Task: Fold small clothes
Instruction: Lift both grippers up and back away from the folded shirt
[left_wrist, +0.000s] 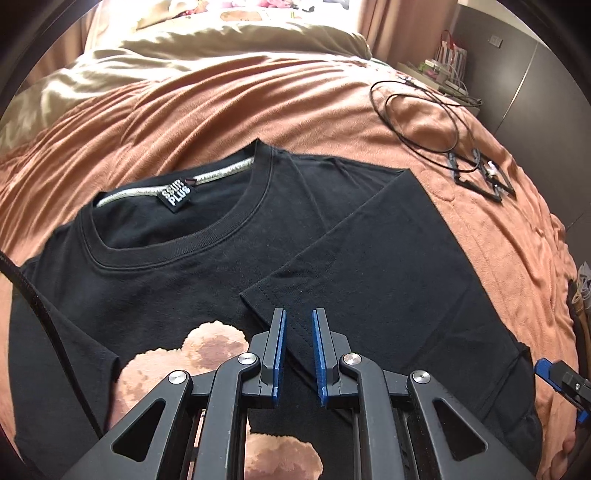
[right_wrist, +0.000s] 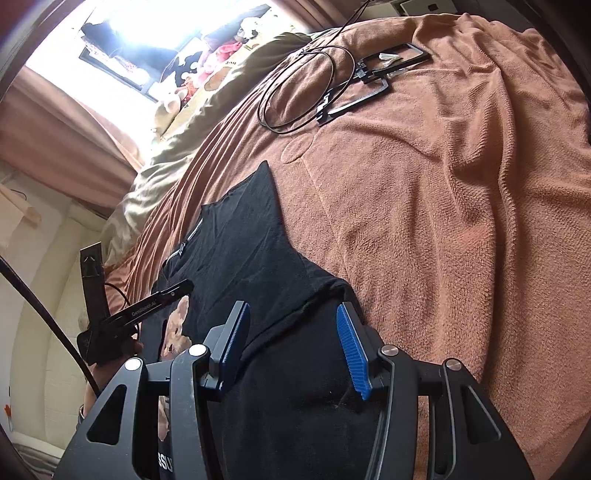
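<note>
Black T-shirt (left_wrist: 207, 258): flat on the orange blanket (left_wrist: 258, 110), collar far, right sleeve (left_wrist: 369, 266) folded inward to narrow the body. Left gripper (left_wrist: 299, 317): fingers slightly parted over the sleeve hem, seemingly pinching nothing. Right gripper (right_wrist: 293, 314): fingers spread at the shirt's right edge. Cable (left_wrist: 417, 122) far right; blanket open beyond.

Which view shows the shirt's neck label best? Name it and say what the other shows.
The left wrist view. The label faces the camera inside the collar of the shirt, its white lettering sharp. In the right wrist view the label is a tiny speck seen from the side, unreadable.
</note>
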